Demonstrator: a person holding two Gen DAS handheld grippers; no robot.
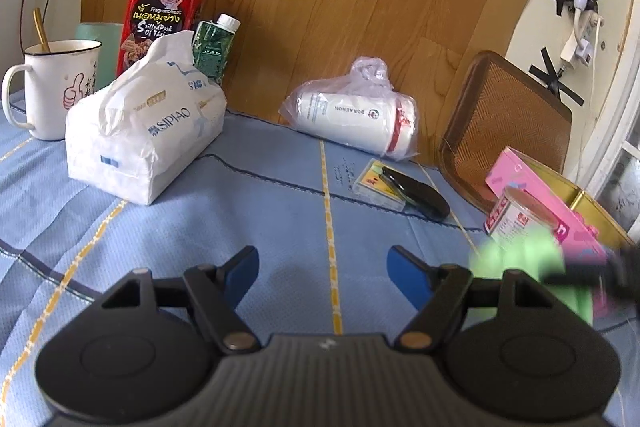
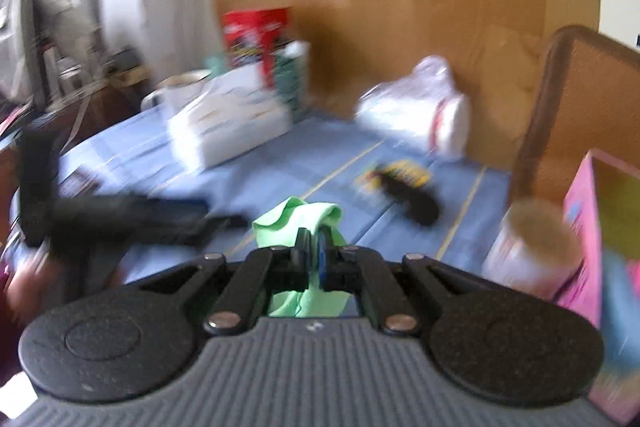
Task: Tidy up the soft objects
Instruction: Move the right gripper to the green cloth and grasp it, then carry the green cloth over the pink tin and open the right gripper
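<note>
While my right tool (image 2: 314, 251) is clenched on the green cloth (image 2: 298, 217), lifted over the tabletop (image 1: 280, 211), it hangs limp and light; pinch a bunched fold. My left tool (image 1: 322, 273) is released.

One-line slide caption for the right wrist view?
Right gripper shut on a green cloth, carried above the blue tablecloth amid motion blur.

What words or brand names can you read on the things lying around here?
"SIPIAO": white tissue pack.
"Fragrant meat" and "Spilled Pork": red tin; its Thai line and smaller print I can't read.
"DORAEMON", upside down: white bottle in a plastic bag.
Mug, small can, green carton: print unreadable.
</note>
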